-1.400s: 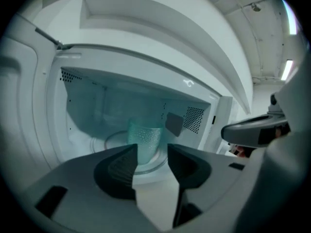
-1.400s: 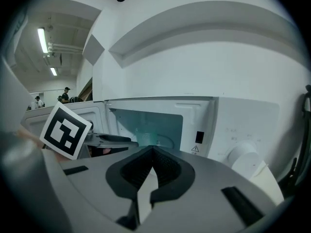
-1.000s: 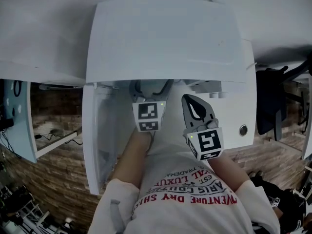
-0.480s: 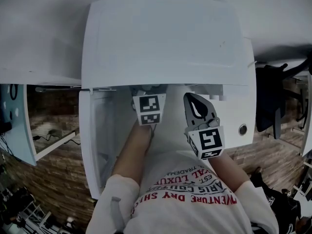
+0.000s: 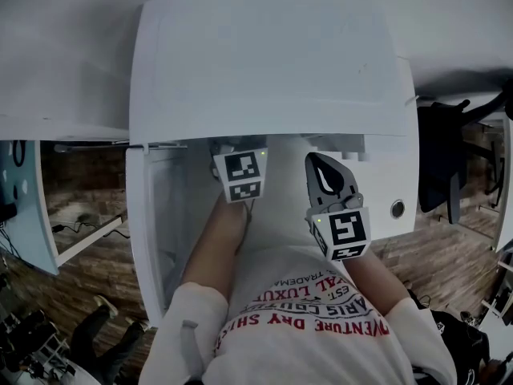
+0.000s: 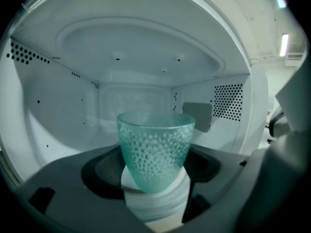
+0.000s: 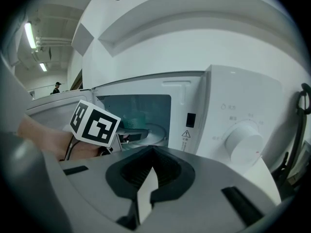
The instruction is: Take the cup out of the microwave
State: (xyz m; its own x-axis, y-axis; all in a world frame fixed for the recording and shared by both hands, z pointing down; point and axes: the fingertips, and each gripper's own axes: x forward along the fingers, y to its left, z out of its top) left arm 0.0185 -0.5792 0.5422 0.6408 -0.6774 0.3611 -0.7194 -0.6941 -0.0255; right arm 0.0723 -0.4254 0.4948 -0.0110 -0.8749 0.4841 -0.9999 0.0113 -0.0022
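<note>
A teal dimpled glass cup [image 6: 155, 149] stands upright inside the white microwave [image 5: 272, 62], on a white round base [image 6: 155, 205]. My left gripper [image 6: 155, 158] reaches into the cavity with the cup between its dark pads [image 6: 104, 171]; its jaws are closing, and I see no firm press on the glass. In the head view only its marker cube [image 5: 240, 175] shows below the oven's top edge. My right gripper [image 5: 322, 167] hangs shut and holding nothing in front of the control panel. From the right gripper view [image 7: 153, 152], the cup [image 7: 131, 120] shows in the opening.
The microwave door [image 5: 148, 239] stands swung open at the left. A round dial [image 7: 245, 142] and a button [image 5: 397, 208] sit on the panel at the right. Perforated cavity walls [image 6: 228, 101] close in around the cup. A black chair [image 5: 441, 159] is at far right.
My left gripper has slid a little deeper into the microwave, its marker cube moving up toward the oven's edge. The right gripper has stayed put.
</note>
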